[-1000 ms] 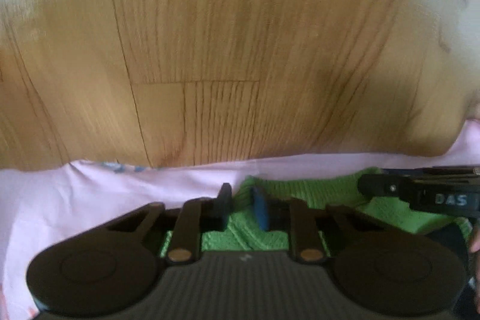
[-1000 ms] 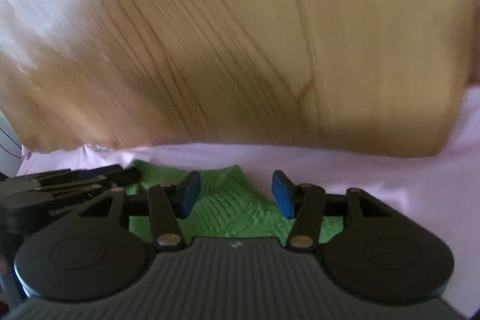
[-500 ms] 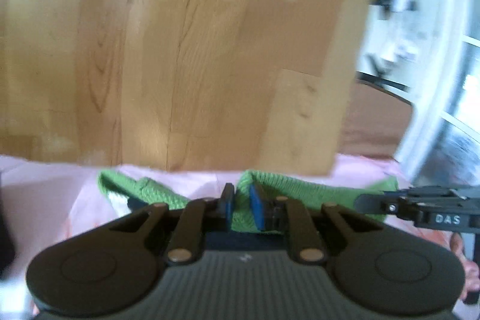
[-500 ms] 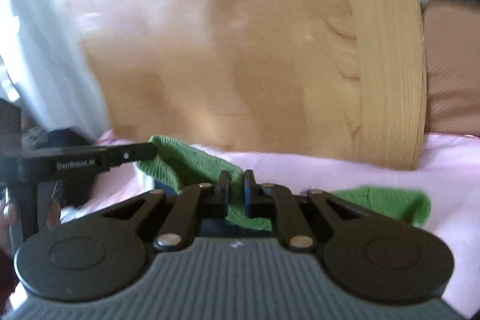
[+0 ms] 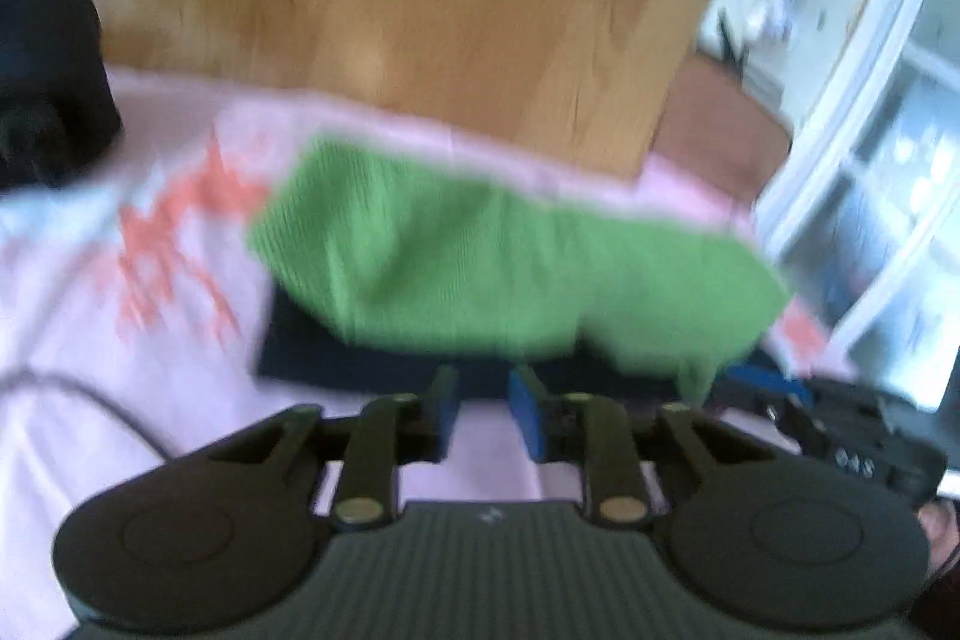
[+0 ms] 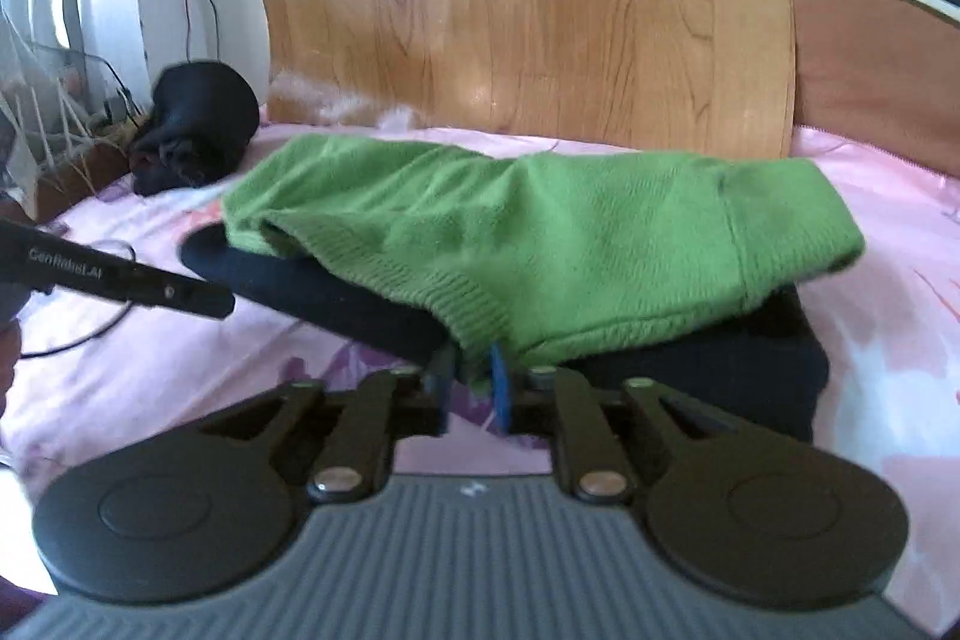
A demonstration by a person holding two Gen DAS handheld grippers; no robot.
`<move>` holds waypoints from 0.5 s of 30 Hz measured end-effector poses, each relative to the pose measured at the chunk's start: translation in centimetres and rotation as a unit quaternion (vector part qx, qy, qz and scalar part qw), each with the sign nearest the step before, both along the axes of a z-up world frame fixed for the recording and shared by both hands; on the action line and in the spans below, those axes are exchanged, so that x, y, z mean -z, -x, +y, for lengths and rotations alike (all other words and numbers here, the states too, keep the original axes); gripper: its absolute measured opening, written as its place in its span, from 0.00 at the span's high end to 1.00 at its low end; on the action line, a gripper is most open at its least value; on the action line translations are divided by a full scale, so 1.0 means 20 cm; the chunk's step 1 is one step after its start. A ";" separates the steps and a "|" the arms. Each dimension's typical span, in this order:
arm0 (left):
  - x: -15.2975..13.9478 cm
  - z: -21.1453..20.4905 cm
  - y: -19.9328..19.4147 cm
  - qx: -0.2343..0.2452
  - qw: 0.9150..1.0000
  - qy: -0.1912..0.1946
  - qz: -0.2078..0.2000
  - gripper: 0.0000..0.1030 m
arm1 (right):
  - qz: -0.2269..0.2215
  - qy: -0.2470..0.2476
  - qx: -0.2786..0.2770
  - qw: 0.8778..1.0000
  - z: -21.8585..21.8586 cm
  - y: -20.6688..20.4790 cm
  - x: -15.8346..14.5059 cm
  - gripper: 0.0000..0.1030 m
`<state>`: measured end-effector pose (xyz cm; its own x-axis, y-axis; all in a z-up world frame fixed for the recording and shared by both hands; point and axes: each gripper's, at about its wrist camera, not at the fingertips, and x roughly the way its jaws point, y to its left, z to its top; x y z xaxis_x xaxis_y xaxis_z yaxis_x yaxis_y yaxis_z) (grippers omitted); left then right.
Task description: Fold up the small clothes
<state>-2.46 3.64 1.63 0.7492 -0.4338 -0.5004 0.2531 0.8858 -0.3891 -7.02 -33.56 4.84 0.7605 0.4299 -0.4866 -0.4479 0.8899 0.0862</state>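
A green knitted sweater (image 6: 540, 232) lies folded on top of a dark folded garment (image 6: 720, 370) on the pink bed sheet (image 6: 180, 352). My right gripper (image 6: 471, 388) is at the sweater's near ribbed hem. Its jaws are opening, with a corner of the hem still hanging between them. In the blurred left wrist view the sweater (image 5: 510, 268) rests on the dark garment (image 5: 312, 358). My left gripper (image 5: 483, 412) sits just in front of it, jaws opening with nothing between them. The left gripper's finger (image 6: 120, 280) reaches in from the left of the right wrist view.
A wooden headboard (image 6: 522, 10) stands behind the bed. A black bundle (image 6: 198, 118) lies at the back left, with a thin cable (image 6: 78, 340) across the sheet near it. A brown padded panel (image 6: 870, 58) is at the right. A window and curtain are at the far left.
Both grippers carried the green sweater sideways across the bed and set it on the dark garment. Half a second ago both jaws pinched the sweater; now they have parted.
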 end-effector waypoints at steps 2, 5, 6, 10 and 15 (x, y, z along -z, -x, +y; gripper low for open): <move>-0.10 0.03 -0.01 -0.016 0.999 0.017 -0.031 0.67 | -0.024 -0.016 0.017 0.999 -0.03 0.02 -0.08 0.78; -0.18 0.00 -0.10 -0.031 0.998 0.027 -0.052 0.64 | -0.037 -0.040 0.078 0.995 -0.10 -0.11 -0.19 0.76; -0.19 -0.02 -0.15 -0.037 0.997 0.026 -0.057 0.63 | -0.034 -0.060 0.096 0.993 -0.13 -0.17 -0.20 0.75; -0.13 -0.14 -0.40 -0.038 0.999 0.015 -0.035 0.62 | -0.017 -0.099 0.153 0.983 -0.23 -0.35 -0.17 0.74; 0.08 -0.32 -0.53 -0.037 0.997 -0.072 0.018 0.62 | 0.091 -0.115 0.195 0.970 -0.32 -0.38 0.12 0.76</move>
<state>8.16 -2.81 0.00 0.7572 -0.3002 -0.5801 0.1737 0.9487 -0.2642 0.64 -39.89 2.45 0.7970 0.2410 -0.5538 -0.0405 0.9362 0.3491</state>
